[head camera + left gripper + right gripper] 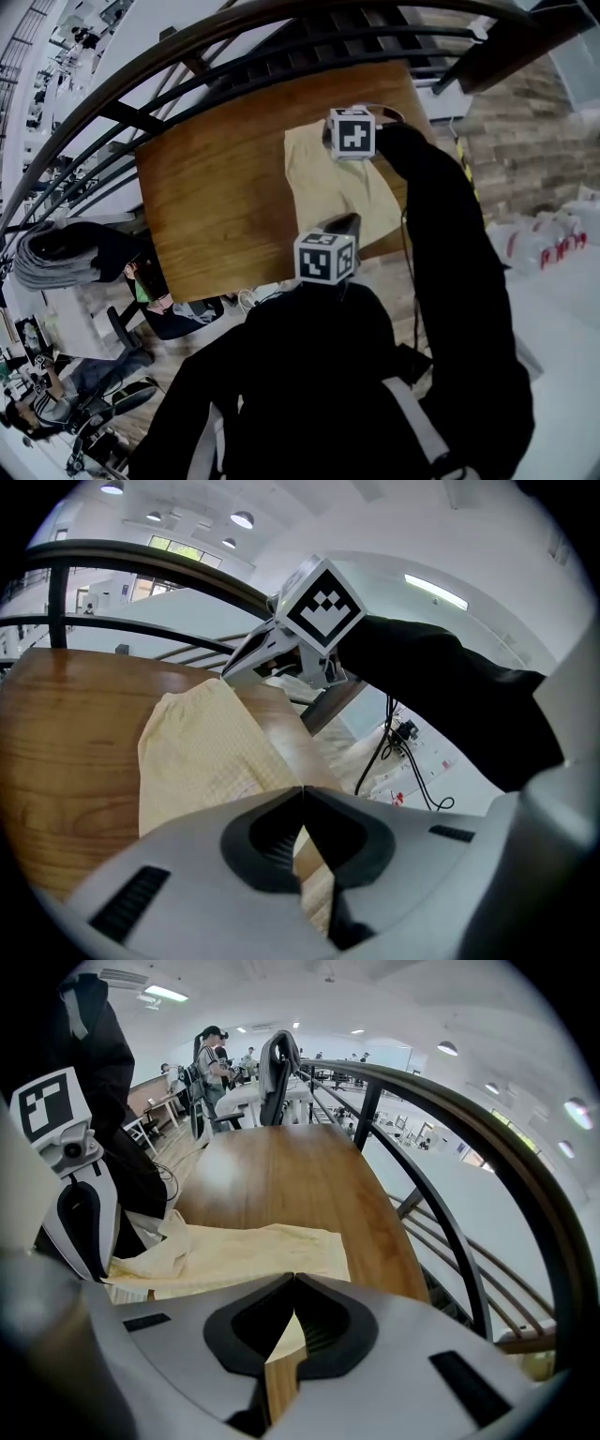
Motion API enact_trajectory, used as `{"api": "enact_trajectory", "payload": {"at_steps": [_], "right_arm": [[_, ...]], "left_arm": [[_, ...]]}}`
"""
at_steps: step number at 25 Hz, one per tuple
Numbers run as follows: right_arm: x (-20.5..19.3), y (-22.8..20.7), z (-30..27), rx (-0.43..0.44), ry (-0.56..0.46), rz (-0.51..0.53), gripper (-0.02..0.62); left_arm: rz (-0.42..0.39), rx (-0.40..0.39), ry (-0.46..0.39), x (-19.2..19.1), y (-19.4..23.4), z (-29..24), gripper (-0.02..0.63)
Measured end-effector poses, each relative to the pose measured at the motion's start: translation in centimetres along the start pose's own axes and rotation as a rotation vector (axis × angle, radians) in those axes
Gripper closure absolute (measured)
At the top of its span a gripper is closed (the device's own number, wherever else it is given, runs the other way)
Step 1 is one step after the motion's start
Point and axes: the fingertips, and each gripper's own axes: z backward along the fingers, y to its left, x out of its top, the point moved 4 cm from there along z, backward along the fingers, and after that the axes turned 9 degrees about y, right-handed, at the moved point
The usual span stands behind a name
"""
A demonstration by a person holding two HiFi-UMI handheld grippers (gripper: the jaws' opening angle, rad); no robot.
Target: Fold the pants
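Pale yellow pants lie on the right part of the wooden table, mostly flat and rumpled at the end by my left gripper. My left gripper hangs over the near end of the pants, jaws shut, no cloth visibly pinched. Its marker cube shows near my body. My right gripper is over the far end of the pants, jaws shut too, with nothing seen between them. Its marker cube sits at the end of a black sleeve.
A dark curved railing runs along the table's far side. The table's right edge lies close beside the pants. White bags and cables lie on the floor at the right. Seated people and a coat-draped chair are at the left.
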Motion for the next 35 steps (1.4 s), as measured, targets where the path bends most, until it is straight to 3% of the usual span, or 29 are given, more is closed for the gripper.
{"api": "enact_trajectory", "payload": {"at_steps": [21,30,32,35], "right_arm": [[-6.5,-1.5,-3.6,-0.051,0.035,-0.01,0.589],[-8.8,-1.0,-5.7,-0.036,0.066,-0.07,0.589],[-9.2,-0.5,-5.9,-0.019,0.061,-0.097,0.573],[-9.3,-0.2,-5.9,-0.011,0.051,-0.125,0.49]], "left_arm": [[0.052,0.006,0.06,1.6,-2.1,-8.8,0.598],[0.039,-0.011,0.115,0.7,-2.7,-12.1,0.597],[0.017,-0.057,0.142,0.4,-3.7,-12.6,0.492],[-0.014,-0.099,0.163,-0.3,-4.6,-12.7,0.443]]}}
